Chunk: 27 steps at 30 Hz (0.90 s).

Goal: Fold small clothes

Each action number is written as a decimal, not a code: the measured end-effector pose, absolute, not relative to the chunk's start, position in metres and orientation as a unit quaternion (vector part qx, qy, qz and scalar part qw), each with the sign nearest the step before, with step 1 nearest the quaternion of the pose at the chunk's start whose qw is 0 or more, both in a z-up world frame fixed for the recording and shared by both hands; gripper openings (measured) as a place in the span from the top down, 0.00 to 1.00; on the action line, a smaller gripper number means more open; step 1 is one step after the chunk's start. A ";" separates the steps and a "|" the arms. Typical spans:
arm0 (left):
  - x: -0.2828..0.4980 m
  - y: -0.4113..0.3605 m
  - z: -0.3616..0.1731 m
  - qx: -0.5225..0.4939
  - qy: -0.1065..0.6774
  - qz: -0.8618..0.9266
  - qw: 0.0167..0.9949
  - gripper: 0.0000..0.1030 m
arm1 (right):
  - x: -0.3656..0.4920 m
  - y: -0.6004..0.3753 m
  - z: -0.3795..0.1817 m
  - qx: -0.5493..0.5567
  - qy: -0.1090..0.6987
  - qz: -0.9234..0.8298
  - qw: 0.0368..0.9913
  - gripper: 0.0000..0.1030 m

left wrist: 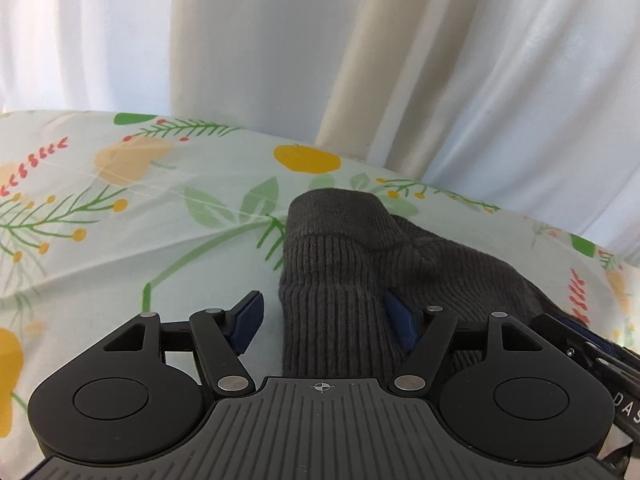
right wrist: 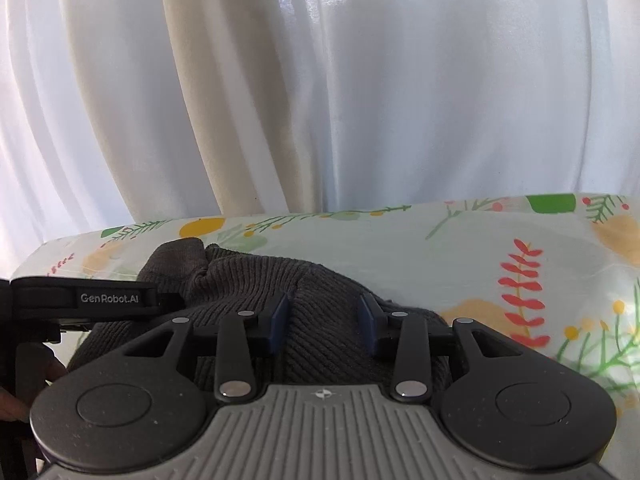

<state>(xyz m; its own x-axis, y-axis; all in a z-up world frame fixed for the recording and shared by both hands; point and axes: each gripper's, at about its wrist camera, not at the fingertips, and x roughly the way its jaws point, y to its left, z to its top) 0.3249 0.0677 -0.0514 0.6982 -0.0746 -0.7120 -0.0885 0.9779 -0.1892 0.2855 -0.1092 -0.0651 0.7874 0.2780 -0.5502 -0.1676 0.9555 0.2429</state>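
A dark grey ribbed knit garment (left wrist: 340, 264) lies bunched on the floral cloth (left wrist: 120, 208). My left gripper (left wrist: 324, 316) is open, its jaws wide apart around the garment's near end; the right blue pad (left wrist: 400, 316) touches the fabric, the left pad (left wrist: 250, 318) stands off it. In the right wrist view the same garment (right wrist: 248, 280) lies under my right gripper (right wrist: 324, 320), which is open with its blue pads (right wrist: 280, 320) pressed down onto a ridge of the knit. The left gripper's body (right wrist: 84, 300) shows at the left there.
White curtains (left wrist: 280, 60) hang close behind the far edge of the cloth-covered surface (right wrist: 460, 248). The right gripper's body (left wrist: 592, 344) sits at the lower right of the left wrist view, next to the garment.
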 end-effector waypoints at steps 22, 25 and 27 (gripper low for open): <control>0.158 0.050 -0.061 -0.012 0.419 -0.055 0.906 0.35 | 0.148 -0.182 -0.089 0.468 0.392 0.206 0.765 0.88; 0.157 0.065 -0.061 -0.058 0.422 -0.044 0.903 0.34 | 0.143 -0.191 -0.084 0.447 0.384 0.187 0.786 0.89; 0.156 0.065 -0.060 -0.055 0.427 -0.043 0.902 0.34 | 0.144 -0.178 -0.081 0.324 0.416 0.134 0.839 0.89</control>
<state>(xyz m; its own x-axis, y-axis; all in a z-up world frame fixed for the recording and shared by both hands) 0.1556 0.0652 -0.0598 0.6325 -0.1242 -0.7646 0.0312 0.9903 -0.1351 0.1437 -0.1779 -0.0815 0.6176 0.4945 -0.6116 0.0454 0.7539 0.6554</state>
